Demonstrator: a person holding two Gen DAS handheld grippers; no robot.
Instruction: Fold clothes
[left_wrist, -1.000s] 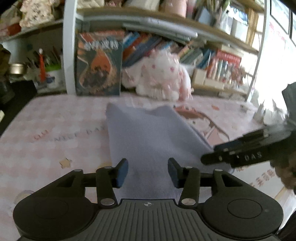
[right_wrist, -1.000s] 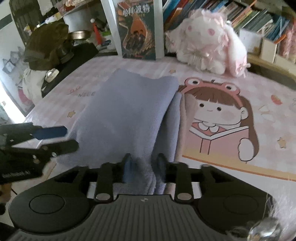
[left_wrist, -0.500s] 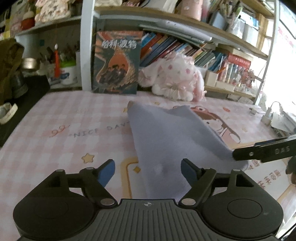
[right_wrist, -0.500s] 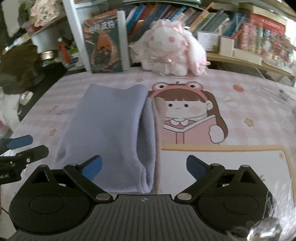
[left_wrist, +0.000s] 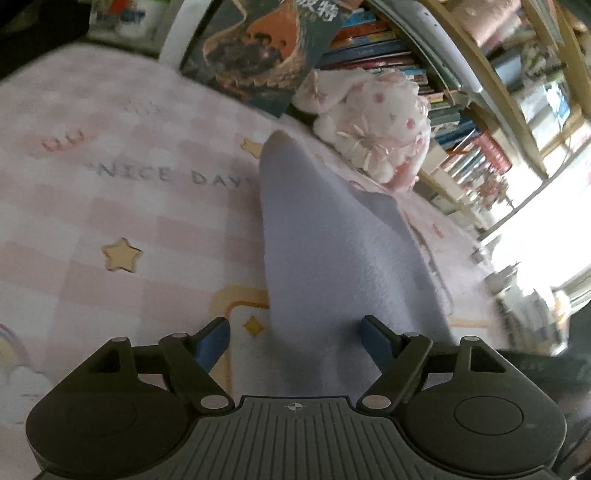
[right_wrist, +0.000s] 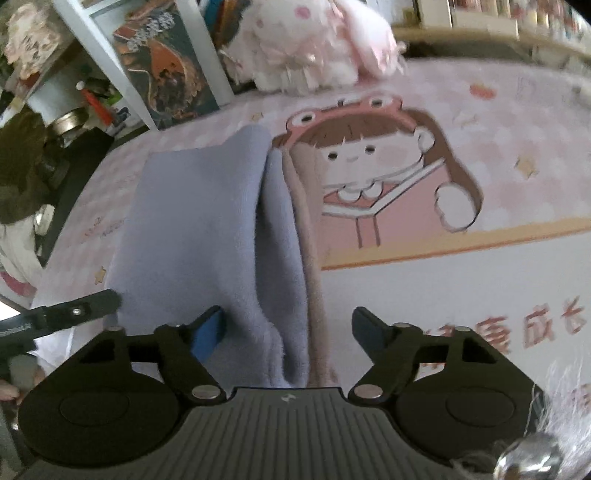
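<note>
A lavender fleece garment (left_wrist: 332, 251) lies folded lengthwise on the pink cartoon mat (left_wrist: 110, 206). In the right wrist view the garment (right_wrist: 199, 229) shows a doubled right edge beside the cartoon girl print. My left gripper (left_wrist: 295, 341) is open, its jaws astride the garment's near end, holding nothing. My right gripper (right_wrist: 288, 332) is open over the garment's near right corner, empty. The left gripper's fingers (right_wrist: 74, 312) show at the garment's left side in the right wrist view.
A white and pink plush rabbit (left_wrist: 373, 125) sits at the mat's far edge in front of a bookshelf (left_wrist: 461, 122). An upright poster book (right_wrist: 166, 77) leans on a white post. A dark stand with a metal bowl (right_wrist: 70, 123) is at far left.
Both grippers have opened and let go of the garment, which now lies flat. Both have since dropped lower and closer over its near end, and the views have tilted.
</note>
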